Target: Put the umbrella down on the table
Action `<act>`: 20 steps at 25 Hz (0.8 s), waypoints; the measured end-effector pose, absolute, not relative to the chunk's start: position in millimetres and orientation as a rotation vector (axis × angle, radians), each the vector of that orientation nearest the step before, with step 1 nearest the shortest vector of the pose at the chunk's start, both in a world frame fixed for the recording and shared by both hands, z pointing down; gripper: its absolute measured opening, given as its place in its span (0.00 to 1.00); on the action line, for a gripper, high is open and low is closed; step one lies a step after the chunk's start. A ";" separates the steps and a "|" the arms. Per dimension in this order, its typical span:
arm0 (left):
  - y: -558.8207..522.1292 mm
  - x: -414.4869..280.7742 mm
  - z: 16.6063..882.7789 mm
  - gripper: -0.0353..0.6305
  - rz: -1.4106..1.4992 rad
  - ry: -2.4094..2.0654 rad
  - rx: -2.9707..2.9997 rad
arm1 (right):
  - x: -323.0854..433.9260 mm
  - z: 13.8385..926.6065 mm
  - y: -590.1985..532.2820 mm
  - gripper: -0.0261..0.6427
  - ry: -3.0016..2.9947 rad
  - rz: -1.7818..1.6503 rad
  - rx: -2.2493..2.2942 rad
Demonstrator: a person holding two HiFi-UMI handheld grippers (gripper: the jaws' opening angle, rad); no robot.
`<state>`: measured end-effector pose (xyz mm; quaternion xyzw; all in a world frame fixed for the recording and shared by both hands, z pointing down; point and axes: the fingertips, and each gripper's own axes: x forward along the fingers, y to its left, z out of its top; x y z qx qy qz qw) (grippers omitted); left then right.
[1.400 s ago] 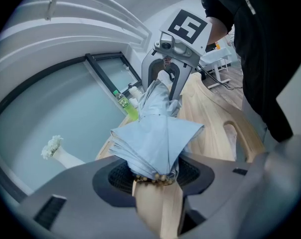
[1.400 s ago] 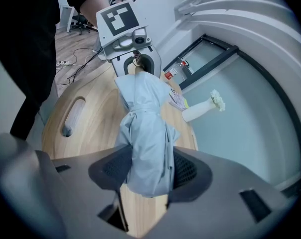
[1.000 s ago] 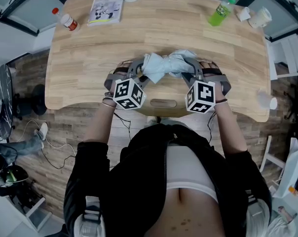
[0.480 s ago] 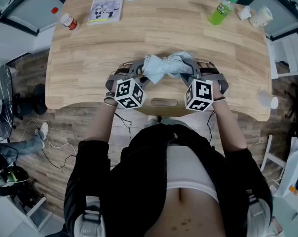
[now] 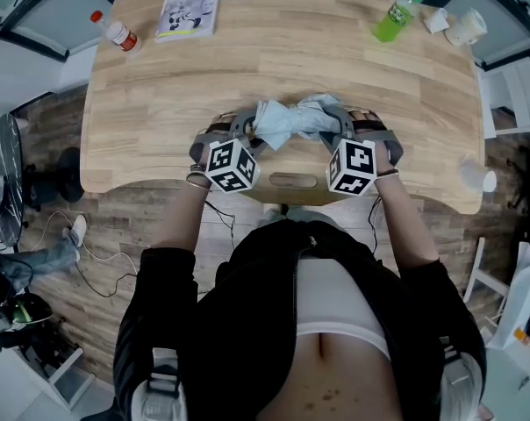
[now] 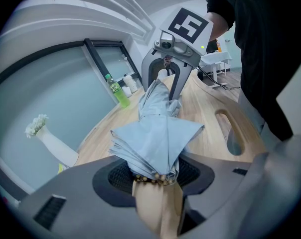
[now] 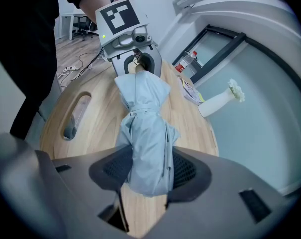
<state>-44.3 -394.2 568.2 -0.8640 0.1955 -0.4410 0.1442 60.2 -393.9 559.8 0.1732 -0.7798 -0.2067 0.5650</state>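
Head view: the folded light-blue umbrella (image 5: 291, 119) lies crosswise between the two grippers, over the near part of the wooden table (image 5: 282, 51), just behind the slot (image 5: 291, 182) in its front edge. Contact between umbrella and table cannot be confirmed.

Left gripper view: the left gripper (image 6: 153, 178) clamps the umbrella at its wooden handle (image 6: 159, 205), jaws set wide around it.

Right gripper view: the right gripper (image 7: 148, 171) clamps the bundled fabric at the opposite end, jaws likewise wide.

Far table edge: a green bottle (image 5: 394, 20) and a booklet (image 5: 189, 9).
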 end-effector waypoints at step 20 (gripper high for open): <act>-394.4 -52.7 587.1 0.40 -1.320 0.578 -2.525 | 51.2 571.8 -395.2 0.39 -1.807 -0.473 0.368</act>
